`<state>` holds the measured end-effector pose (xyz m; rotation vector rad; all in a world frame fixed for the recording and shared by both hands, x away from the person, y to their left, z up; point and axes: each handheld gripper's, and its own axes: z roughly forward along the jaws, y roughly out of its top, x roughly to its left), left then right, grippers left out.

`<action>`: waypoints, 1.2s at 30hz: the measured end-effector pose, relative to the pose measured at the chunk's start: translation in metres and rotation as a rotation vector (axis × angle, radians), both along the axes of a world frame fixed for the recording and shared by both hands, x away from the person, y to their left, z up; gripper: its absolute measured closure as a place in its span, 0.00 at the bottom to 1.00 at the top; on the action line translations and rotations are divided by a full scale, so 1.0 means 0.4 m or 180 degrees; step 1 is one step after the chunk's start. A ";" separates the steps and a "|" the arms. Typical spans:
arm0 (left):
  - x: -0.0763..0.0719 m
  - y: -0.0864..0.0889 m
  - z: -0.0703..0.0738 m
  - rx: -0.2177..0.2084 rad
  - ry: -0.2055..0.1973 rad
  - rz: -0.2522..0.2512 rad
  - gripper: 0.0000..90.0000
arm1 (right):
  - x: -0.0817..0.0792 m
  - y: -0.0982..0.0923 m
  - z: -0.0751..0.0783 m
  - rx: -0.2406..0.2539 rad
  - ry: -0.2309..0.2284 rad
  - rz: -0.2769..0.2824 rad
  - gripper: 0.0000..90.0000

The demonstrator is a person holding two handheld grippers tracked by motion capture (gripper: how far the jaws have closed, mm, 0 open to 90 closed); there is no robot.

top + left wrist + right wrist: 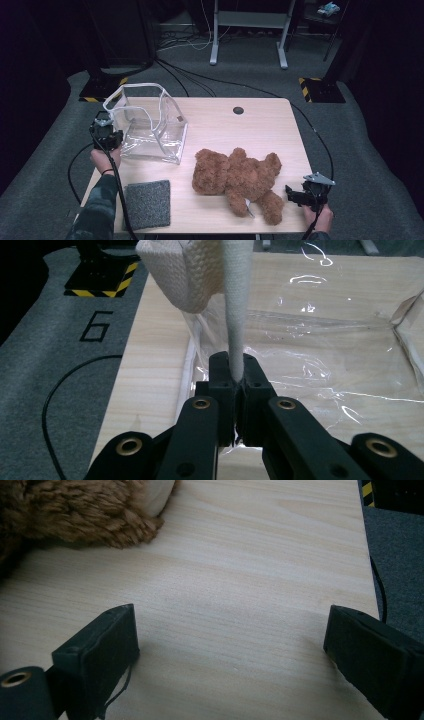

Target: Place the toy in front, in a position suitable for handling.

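Pinching bag strap point(235, 315), left gripper point(239, 371)

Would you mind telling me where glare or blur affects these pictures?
High view: dim surroundings, lit table. Left gripper view: white glare streaks on the clear bag; its strap is sharp. Right gripper view: jaws and teddy bear are slightly soft.

Black two-jaw left gripper point(239, 385), brass-ringed screw holes; right gripper point(300, 196) topped by grey three-cornered plate; black trailing cables; camouflage sleeve point(97, 210).
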<state>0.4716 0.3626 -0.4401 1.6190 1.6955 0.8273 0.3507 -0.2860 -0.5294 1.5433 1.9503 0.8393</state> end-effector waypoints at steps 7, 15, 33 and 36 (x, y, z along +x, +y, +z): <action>-0.016 0.008 -0.002 0.0094 -0.0005 0.0022 0.93 | 0.001 -0.001 0.000 0.0012 0.0003 -0.0007 0.07; -0.062 -0.018 0.018 0.0118 -0.0001 -0.0002 0.41 | 0.001 -0.001 0.000 0.0029 0.0014 -0.0004 0.07; -0.150 -0.183 0.004 -0.0057 -0.0109 -0.0705 0.17 | 0.002 -0.002 -0.001 0.0045 0.0020 -0.0010 0.07; -0.157 -0.194 0.000 -0.0053 -0.0078 -0.0761 0.17 | 0.002 -0.003 -0.001 0.0038 0.0022 0.0000 0.07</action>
